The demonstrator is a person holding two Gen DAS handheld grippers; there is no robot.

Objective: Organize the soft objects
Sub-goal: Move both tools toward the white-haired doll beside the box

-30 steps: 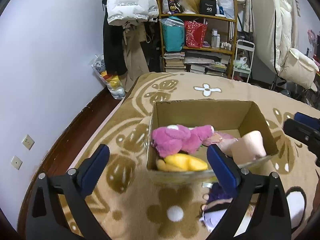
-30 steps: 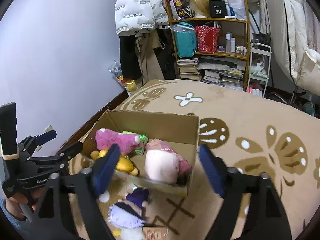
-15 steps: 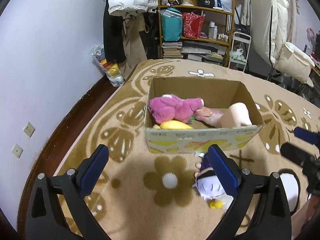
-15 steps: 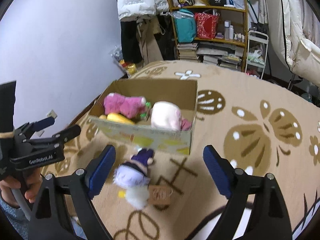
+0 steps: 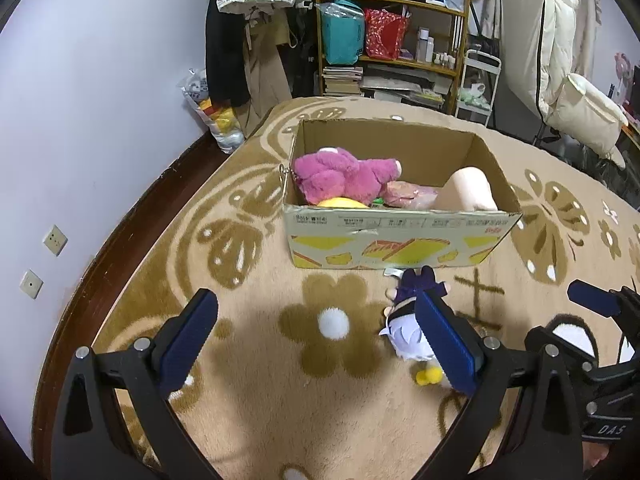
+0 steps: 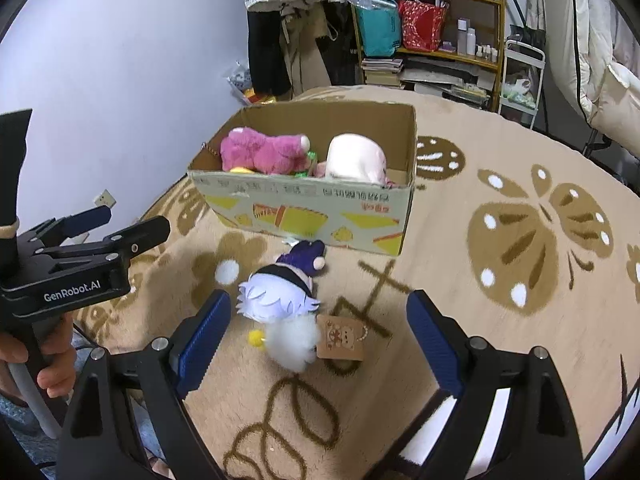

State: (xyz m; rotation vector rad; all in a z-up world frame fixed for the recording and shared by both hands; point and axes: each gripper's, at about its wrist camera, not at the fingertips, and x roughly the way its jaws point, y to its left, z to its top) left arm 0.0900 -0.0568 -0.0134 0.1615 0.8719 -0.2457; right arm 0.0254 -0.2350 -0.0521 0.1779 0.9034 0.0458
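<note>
An open cardboard box (image 5: 400, 236) (image 6: 312, 208) stands on the carpet. Inside lie a pink plush bear (image 5: 344, 176) (image 6: 264, 152), a yellow toy (image 5: 340, 202), and a pale pink plush (image 5: 468, 192) (image 6: 356, 158). A small doll with white hair and a purple hat (image 5: 412, 320) (image 6: 288, 292) lies on the carpet in front of the box, with a brown tag (image 6: 340, 338). My left gripper (image 5: 316, 340) is open and empty, left of the doll. My right gripper (image 6: 316, 336) is open and empty, just above and behind the doll.
The beige carpet (image 5: 320, 360) has brown flower and butterfly patterns. A wooden shelf (image 5: 396, 40) with bags and books stands at the back. Coats (image 5: 256, 20) hang by the lilac wall. A white cushioned chair (image 5: 580, 116) is at the right.
Both grippers have pulled back from the box and lowered toward the carpet. The doll now lies between the right gripper's fingers in its view.
</note>
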